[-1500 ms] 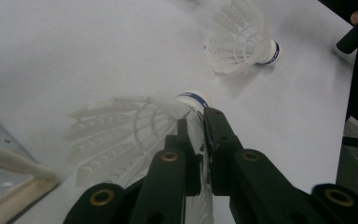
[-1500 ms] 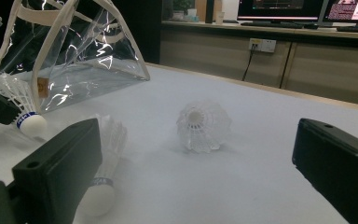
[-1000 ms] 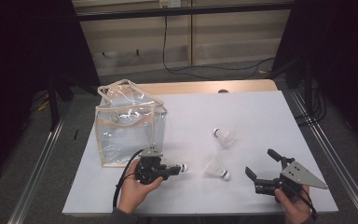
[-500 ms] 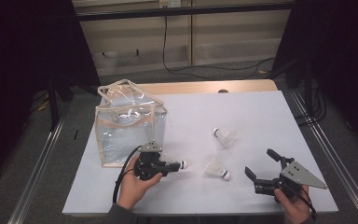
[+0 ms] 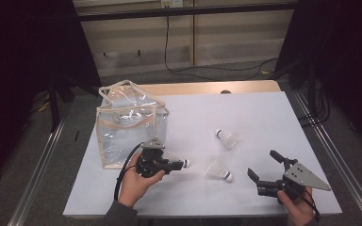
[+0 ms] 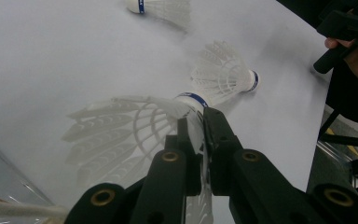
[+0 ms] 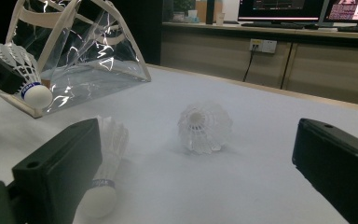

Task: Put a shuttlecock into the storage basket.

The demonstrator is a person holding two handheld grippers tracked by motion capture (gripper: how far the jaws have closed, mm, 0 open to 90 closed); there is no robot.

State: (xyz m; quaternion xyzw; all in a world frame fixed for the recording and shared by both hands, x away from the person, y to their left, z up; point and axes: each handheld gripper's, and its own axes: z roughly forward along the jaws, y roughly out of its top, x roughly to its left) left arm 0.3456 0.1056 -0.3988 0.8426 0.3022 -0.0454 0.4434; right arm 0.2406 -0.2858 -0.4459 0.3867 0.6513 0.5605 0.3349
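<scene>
Left gripper (image 5: pixel 173 165) pinched a shuttlecock (image 6: pixel 135 126) by its feathers beside the bag (image 5: pixel 131 123), likely for bagging; right gripper (image 5: pixel 267 168) sat open.

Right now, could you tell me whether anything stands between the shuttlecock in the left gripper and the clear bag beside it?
Nothing visible does. The left gripper is shut on the held shuttlecock, right beside the clear bag, with no object between them. The other two shuttlecocks lie on the table on the far side from the bag.
</scene>
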